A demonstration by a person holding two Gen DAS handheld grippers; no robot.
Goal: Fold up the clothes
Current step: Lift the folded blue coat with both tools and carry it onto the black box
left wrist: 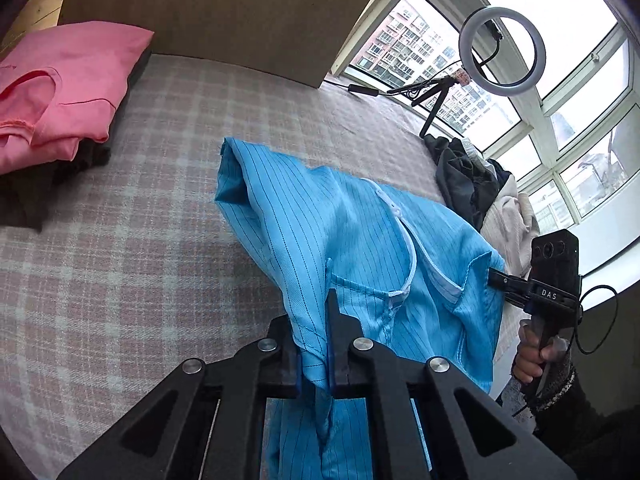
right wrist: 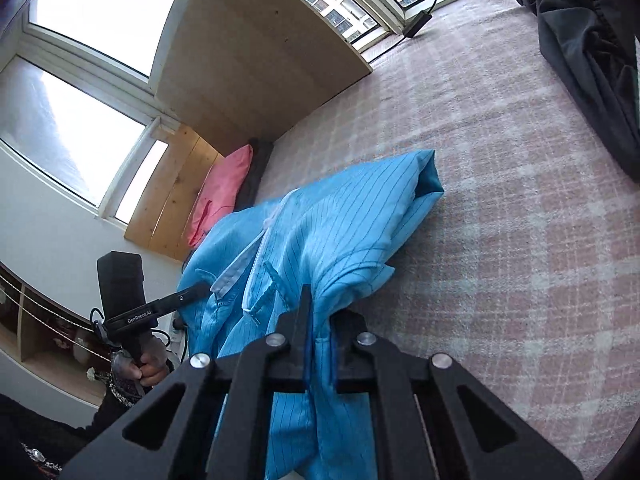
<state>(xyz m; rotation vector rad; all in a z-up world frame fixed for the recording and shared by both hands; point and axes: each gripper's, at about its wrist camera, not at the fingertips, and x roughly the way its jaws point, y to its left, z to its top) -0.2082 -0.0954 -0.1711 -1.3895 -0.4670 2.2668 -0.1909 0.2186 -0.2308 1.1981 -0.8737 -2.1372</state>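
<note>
Blue striped jacket (left wrist: 360,240) is hanging above the plaid bed cover (left wrist: 140,220), left gripper (left wrist: 316,344) and right gripper (right wrist: 320,340) both clamped tight on its fabric (pink shirt (left wrist: 60,88) sits folded nearby).

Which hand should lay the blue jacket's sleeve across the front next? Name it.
Left, probably. Both tongs, left and right, are shut on the blue jacket, but the sleeve hangs nearer the left tongs.

Both tongs (left wrist: 316,344) (right wrist: 320,344) clamped shut
</note>
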